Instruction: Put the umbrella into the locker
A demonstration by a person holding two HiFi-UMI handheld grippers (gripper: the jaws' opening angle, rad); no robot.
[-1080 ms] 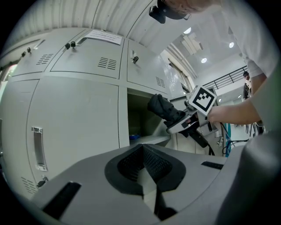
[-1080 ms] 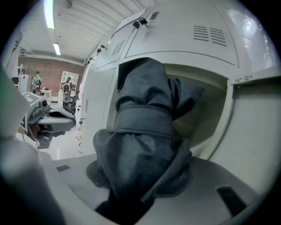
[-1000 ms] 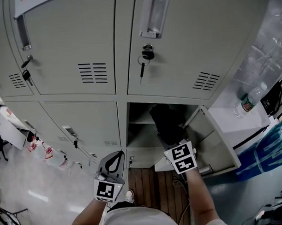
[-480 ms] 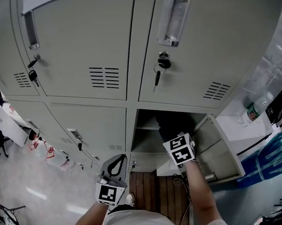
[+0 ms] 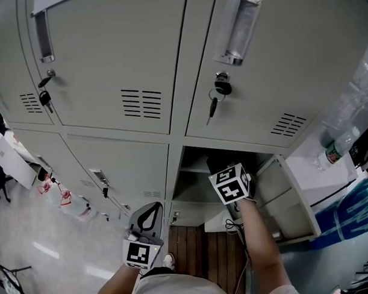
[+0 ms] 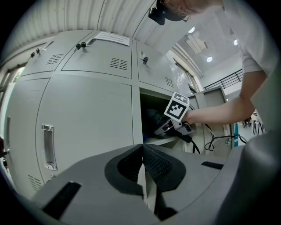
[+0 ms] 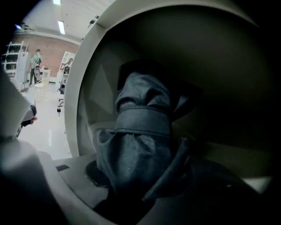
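The fingers of the right gripper (image 5: 226, 171) clamp the folded dark umbrella (image 7: 142, 132) inside the open lower locker (image 5: 191, 174), while the left gripper (image 6: 142, 149) is closed, empty, outside.

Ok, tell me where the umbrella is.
In the right gripper view the umbrella is gripped between the right tongs, already inside the open lower locker.
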